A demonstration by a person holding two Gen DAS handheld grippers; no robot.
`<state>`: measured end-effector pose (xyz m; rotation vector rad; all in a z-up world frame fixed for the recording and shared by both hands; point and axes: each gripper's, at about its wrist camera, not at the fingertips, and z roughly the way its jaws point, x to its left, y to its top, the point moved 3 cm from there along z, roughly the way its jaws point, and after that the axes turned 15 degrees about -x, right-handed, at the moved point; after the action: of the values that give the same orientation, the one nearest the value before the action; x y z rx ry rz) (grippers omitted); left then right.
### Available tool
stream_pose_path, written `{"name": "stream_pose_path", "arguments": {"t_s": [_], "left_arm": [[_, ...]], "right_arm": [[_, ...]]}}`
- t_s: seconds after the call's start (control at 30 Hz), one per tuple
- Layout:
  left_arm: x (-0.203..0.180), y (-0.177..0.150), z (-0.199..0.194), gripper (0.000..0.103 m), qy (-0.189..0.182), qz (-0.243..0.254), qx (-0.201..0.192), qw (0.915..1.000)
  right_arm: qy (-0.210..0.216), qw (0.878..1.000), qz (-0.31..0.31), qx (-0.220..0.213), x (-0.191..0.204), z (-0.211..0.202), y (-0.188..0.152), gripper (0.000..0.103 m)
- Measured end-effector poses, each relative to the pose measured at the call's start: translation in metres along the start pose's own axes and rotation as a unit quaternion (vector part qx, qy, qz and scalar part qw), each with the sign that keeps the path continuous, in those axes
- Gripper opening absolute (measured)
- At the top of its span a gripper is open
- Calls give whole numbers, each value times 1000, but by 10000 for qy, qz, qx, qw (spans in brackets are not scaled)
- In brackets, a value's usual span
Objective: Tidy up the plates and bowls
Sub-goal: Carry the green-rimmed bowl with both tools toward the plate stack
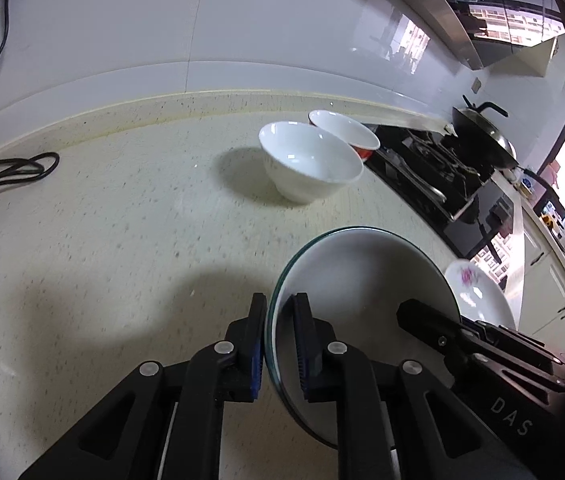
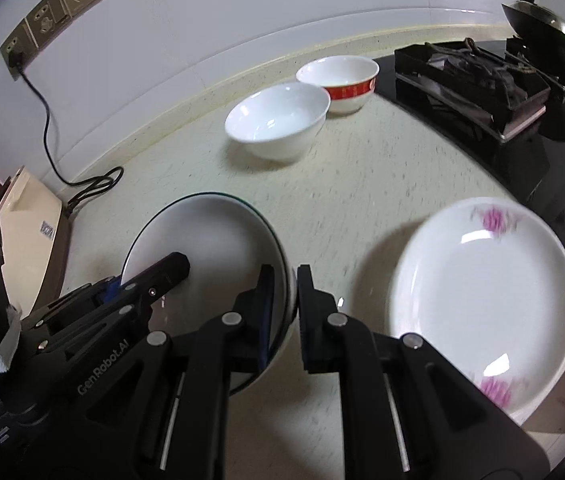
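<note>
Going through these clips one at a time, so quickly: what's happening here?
A person holds one dark-rimmed plate with both claws: the left claw is shut on its left rim and the right claw on its right rim. The plate casts a wide shadow on the speckled countertop, so it looks lifted. A pink-flowered plate sits to its right. A white bowl and a red-banded bowl stand untouched beside the gas stove.

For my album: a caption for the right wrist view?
Both tools grip one dark-rimmed plate; flowered plate alongside.
</note>
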<state>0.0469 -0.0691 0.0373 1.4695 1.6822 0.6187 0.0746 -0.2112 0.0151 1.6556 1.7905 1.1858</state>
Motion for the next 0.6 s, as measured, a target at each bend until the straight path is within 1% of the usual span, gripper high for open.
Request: {"name": "stream_pose_path", "arguments": {"t_s": [0.13, 0.3, 0.4, 0.53, 0.6], "left_arm": [[2, -11, -7, 15, -47, 110, 35, 9999], [4, -22, -7, 16, -153, 101, 178, 9997], [5, -26, -9, 17, -247, 96, 260, 9993], [3, -28, -8, 18, -325, 91, 263, 9991], [3, -30, -6, 18, -312, 92, 298, 9990]], "right_arm": [[-66, 10000, 10, 9, 4, -6, -13, 14], [-196, 9998, 60, 52, 6, -12, -27, 14], [-291, 9996, 37, 0, 8, -17, -30, 14], [-381, 9993, 17, -38, 8, -21, -31, 14], [-392, 9992, 45, -5, 7, -20, -33, 14]]}}
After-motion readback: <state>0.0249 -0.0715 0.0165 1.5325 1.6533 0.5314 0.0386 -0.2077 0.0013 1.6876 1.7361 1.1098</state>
